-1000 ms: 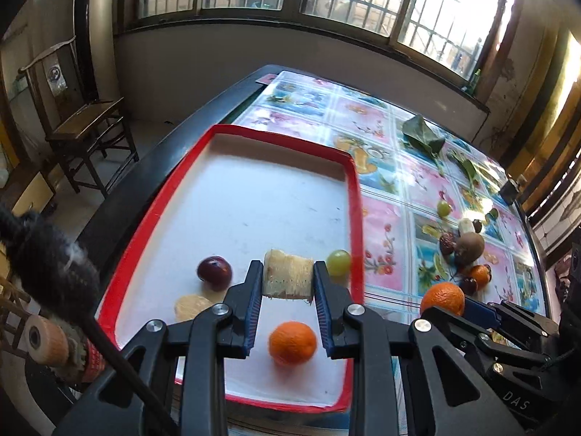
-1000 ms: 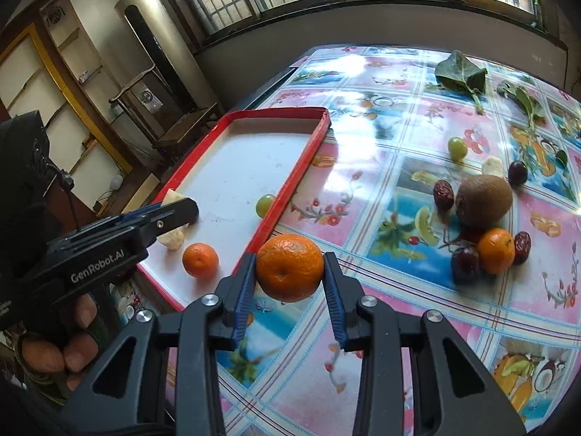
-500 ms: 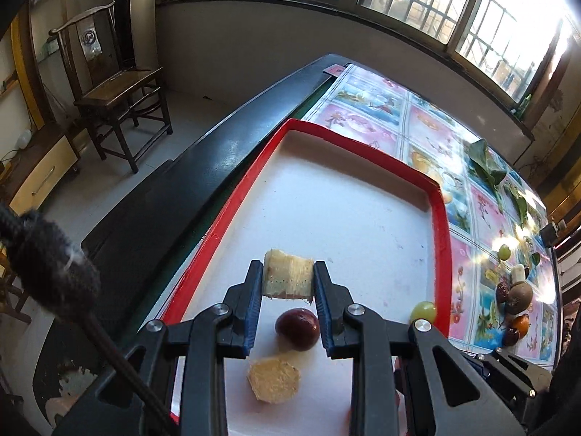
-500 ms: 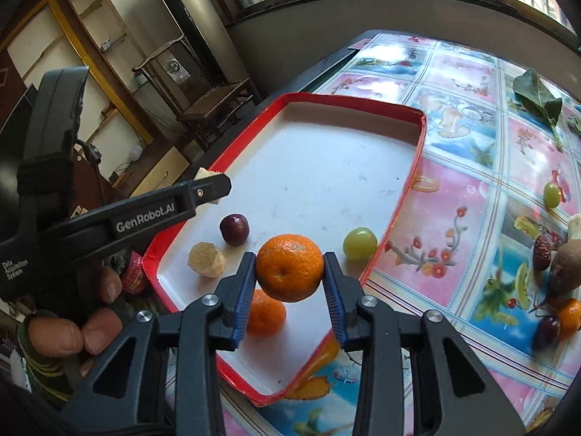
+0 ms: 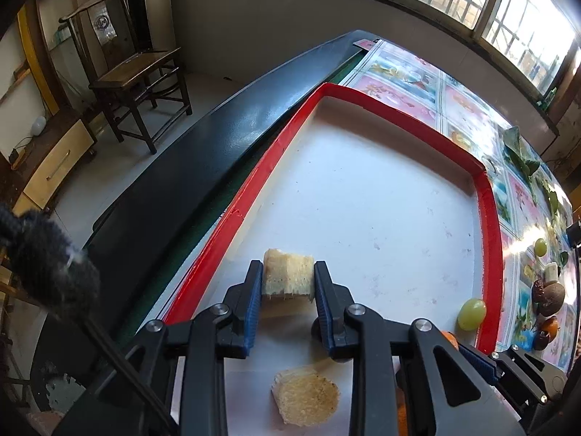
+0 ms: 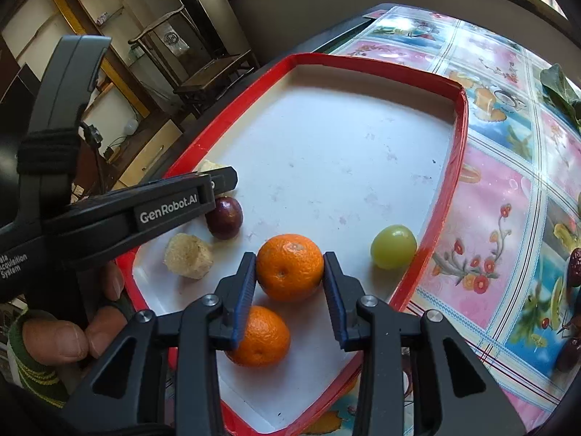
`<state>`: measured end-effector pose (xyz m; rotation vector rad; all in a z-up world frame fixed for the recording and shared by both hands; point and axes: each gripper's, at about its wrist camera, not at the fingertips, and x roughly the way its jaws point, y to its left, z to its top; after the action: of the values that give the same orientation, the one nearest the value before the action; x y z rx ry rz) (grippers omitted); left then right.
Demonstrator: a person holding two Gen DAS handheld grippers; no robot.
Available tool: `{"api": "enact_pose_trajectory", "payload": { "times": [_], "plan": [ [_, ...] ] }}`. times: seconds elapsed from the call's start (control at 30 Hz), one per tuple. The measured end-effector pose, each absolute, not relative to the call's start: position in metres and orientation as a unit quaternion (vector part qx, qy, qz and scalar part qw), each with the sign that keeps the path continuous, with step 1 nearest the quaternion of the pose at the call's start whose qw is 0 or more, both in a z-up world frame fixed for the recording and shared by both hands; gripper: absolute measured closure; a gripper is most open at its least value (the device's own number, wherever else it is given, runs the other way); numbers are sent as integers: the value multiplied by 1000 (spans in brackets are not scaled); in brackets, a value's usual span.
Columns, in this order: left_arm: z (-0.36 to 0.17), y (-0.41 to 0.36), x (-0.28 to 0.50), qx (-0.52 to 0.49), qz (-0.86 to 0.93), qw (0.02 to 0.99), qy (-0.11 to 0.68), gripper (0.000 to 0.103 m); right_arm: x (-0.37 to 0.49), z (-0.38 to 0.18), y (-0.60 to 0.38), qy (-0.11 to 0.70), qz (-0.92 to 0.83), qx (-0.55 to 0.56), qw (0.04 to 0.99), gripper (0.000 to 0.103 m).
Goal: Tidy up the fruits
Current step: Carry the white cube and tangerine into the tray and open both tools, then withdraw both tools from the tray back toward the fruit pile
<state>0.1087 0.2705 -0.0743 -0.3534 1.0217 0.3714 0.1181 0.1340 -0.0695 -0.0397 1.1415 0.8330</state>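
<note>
My left gripper [image 5: 287, 281] is shut on a pale yellow fruit chunk [image 5: 287, 276], held low over the near left part of the red-rimmed white tray [image 5: 486, 218]. A second pale chunk [image 5: 305, 396] lies in the tray under the gripper, and a green grape [image 5: 471, 313] lies by the right rim. My right gripper [image 6: 288, 272] is shut on an orange [image 6: 289, 266] over the tray's near end [image 6: 459, 138]. Below it lie another orange [image 6: 259, 338], a dark plum [image 6: 224, 217], a pale chunk [image 6: 188, 255] and the green grape [image 6: 393, 246]. The left gripper's body [image 6: 163, 210] crosses the right wrist view.
Loose fruit lies on the flowered tablecloth right of the tray: a grape [image 5: 540, 246], a kiwi [image 5: 551, 297], dark dates and a small orange [image 5: 549, 326]. Green leaves [image 5: 519, 152] lie farther back. A wooden chair [image 5: 138, 72] stands on the floor to the left.
Both grippers have moved left over the tray, each still holding its fruit. The left one now sits nearer the tray's left rim; the right one has come lower, above the orange in the tray.
</note>
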Motion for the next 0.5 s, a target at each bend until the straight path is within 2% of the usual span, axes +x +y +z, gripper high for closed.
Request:
{"api": "enact_pose_trajectory", "payload": {
  "times": [0.2,0.33,0.5],
  "plan": [
    [-69,270,104,-178,170,844,476,75,119,-69,132,524,385,-20,760,64],
    [-60,266,101,-180,164,850,467,67,117,-65,125,522,385,-12,761,60],
    [-43,250,91,-172,149,865,448,67,108,-52,104,512,389,6,766,59]
  ]
}}
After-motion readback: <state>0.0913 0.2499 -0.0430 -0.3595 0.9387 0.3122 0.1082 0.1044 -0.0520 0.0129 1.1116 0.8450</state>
